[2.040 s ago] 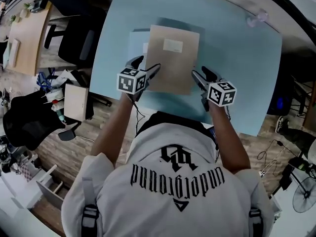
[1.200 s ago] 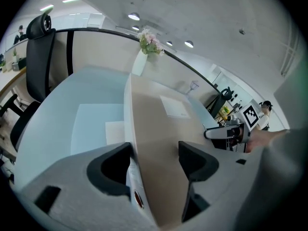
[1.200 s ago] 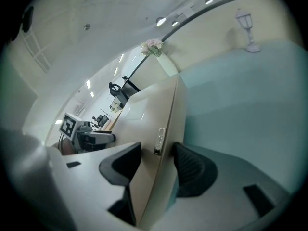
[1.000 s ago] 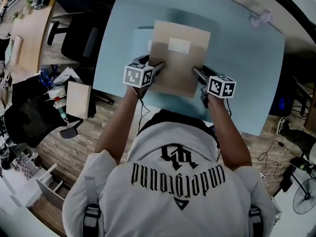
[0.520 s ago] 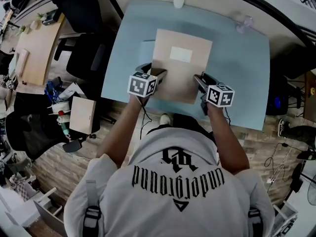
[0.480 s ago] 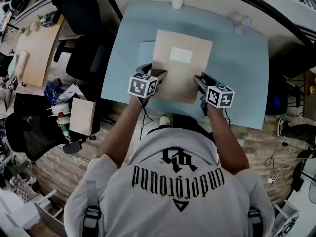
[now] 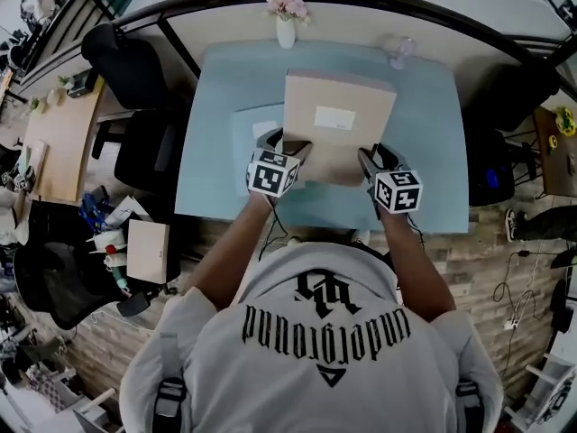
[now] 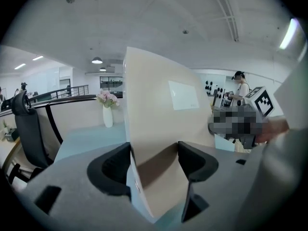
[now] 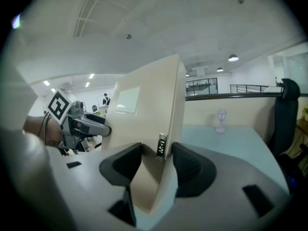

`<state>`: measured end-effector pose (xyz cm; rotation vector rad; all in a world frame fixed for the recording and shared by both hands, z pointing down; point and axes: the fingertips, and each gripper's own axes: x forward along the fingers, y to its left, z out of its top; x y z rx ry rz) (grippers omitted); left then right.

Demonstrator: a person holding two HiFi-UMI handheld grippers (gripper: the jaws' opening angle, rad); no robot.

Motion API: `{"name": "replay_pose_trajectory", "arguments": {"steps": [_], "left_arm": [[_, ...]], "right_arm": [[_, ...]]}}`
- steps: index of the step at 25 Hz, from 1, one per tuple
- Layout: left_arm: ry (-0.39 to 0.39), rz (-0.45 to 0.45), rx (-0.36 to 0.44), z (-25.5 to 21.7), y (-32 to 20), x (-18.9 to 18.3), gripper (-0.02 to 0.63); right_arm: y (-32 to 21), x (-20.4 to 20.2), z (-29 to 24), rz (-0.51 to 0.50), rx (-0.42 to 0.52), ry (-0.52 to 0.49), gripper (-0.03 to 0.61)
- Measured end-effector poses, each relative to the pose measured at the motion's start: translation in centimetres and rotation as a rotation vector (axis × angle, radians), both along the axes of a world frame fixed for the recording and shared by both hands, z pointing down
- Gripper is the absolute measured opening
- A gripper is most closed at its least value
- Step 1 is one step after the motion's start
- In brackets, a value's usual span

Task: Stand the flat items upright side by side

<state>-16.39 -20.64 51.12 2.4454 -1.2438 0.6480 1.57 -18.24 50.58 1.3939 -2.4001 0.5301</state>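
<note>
Upright over the desk [image 7: 424, 106]: a person lifts a tan file box [image 7: 338, 120] between two tools, white label facing the camera.

The left hand-held gripper [image 7: 288, 142] is clamped on the box's lower left edge, which fills the gap between its jaws in the left gripper view [image 8: 154, 153]. Just to this gripper's outer side a pale blue folder [image 7: 248, 142] lies flat on the desk, not yet stood up. A vase of flowers [image 7: 285, 25] stands well beyond it at the far edge.

The box hangs between the two grippers, near vertical and apparently off the desk.

The right hand-held gripper [image 7: 374, 156] is closed on the opposite edge, its pads on either side of the narrow spine [image 9: 156, 158]. A clear glass ornament [image 7: 398, 54] sits well beyond it.

Both bare forearms reach forward from bent elbows, converging slightly, with the marker cubes facing up and level with each other.

To set it down well, the lower edge should probably meet the desk squarely. Both grips should stay even so the box does not twist, and one side should let go only once it stands alone. Room is needed beside it for the folder.
</note>
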Motion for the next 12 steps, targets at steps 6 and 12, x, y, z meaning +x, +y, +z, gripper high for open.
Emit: {"name": "replay_pose_trajectory", "arguments": {"steps": [6, 12], "left_arm": [[-0.011, -0.006, 0.064, -0.9, -2.6, 8.5, 0.316], [-0.028, -0.044, 0.109, -0.7, -4.4, 17.5, 0.316]], "right_arm": [[-2.2, 8.6, -1.6, 0.015, 0.114, 0.109, 0.202], [-4.3, 17.6, -1.7, 0.004, 0.191, 0.18, 0.202]]}}
